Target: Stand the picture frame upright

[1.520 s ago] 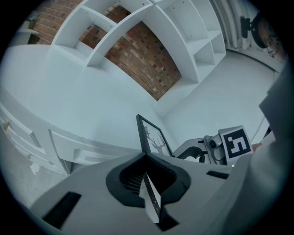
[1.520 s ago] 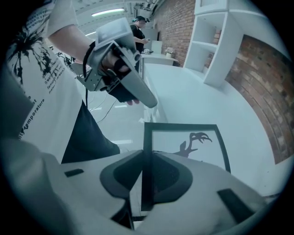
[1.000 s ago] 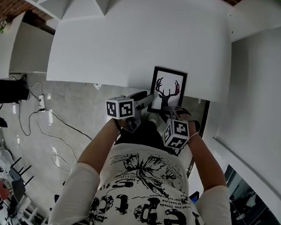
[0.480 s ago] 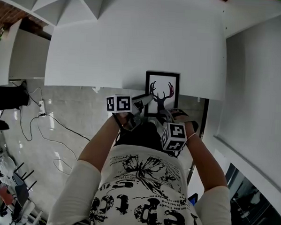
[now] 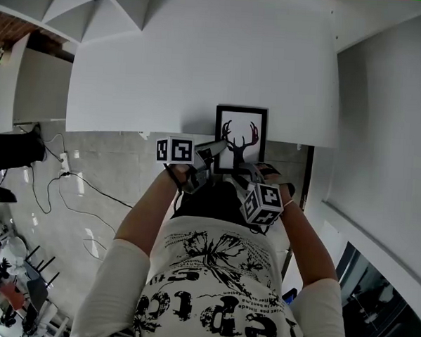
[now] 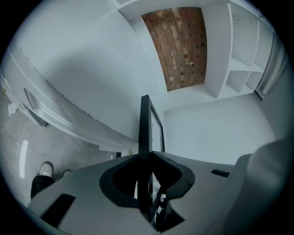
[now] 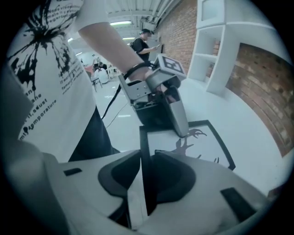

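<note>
- I see the picture frame (image 5: 241,127) as a black, matt moulding around a smooth white print.
- The tabletop (image 5: 202,65) looks smooth, matt white.
- The floor (image 5: 105,155) is pale glossy tile, catching reflections.
- The brick wall (image 6: 179,46) looks rough.

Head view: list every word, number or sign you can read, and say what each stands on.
On the T-shirt: large gothic lettering and small print lines, too warped to read.
On the picture frame: a deer drawing, no words.
On the marker cubes: black-and-white square patterns, no letters.
</note>
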Demonstrator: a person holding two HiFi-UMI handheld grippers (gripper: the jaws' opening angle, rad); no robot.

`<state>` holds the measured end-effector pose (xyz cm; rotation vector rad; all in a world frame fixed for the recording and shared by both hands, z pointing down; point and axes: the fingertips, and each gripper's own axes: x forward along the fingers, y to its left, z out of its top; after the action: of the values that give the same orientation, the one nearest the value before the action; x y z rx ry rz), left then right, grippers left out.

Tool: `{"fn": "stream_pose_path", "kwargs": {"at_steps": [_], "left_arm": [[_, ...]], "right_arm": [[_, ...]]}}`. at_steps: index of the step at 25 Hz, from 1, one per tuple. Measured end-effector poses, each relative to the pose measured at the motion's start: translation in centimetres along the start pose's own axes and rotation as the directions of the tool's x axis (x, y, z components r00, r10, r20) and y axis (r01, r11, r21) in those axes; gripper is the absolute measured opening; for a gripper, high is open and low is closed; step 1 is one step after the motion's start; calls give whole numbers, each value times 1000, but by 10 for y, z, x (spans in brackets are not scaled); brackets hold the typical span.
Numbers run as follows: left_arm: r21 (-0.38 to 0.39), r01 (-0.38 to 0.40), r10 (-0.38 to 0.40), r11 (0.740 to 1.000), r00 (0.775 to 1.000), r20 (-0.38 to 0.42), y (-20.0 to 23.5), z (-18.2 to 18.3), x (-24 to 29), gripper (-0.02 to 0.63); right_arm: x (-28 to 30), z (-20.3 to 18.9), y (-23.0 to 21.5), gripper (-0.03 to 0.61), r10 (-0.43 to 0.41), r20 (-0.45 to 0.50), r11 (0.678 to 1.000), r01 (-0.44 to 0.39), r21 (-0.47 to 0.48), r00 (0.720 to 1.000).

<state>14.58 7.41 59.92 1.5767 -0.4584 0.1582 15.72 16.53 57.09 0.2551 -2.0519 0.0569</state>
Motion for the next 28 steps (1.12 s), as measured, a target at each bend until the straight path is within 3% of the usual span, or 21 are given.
{"fn": "stream_pose_path", "kwargs": {"at_steps": [2, 3, 5, 7, 10, 14, 21, 25, 28], "left_arm": [[3, -2, 2, 1000, 1000, -11, 0, 2, 2, 87], [4, -3, 3, 1000, 1000, -13, 0, 4, 3, 87], [7, -7, 7, 1000, 1000, -13, 1, 6, 3, 87], [12, -12, 12, 1000, 1000, -14, 1, 7, 3, 87], [16, -19, 19, 1000, 1000, -17, 2, 7, 3, 87], [19, -13, 14, 1000, 1000, -18, 2, 8, 5, 89], [20, -8, 8, 1000, 1000, -24, 3, 8, 6, 89], [27, -9, 10, 1000, 1000, -23, 5, 8, 7, 89], [34, -5, 5, 999, 1000, -22, 2, 8, 6, 89]], "right_arm": [[-10, 15, -10, 153, 4, 150, 990, -25, 139, 989], [-19, 22, -17, 183, -1, 243, 970, -58, 236, 970], [-37, 26, -37, 196, -61, 379, 894, -118, 432, 923], [-52, 10, -61, 197, -163, 410, 810, -116, 575, 897], [-65, -29, -85, 196, -262, 369, 707, -83, 702, 892], [-66, -67, -98, 196, -287, 358, 583, -134, 801, 888], [-38, -87, -99, 196, -224, 465, 349, -375, 859, 856], [-20, -87, -98, 196, -172, 512, 267, -461, 846, 841], [-13, -83, -99, 196, -151, 541, 234, -501, 833, 828]]}}
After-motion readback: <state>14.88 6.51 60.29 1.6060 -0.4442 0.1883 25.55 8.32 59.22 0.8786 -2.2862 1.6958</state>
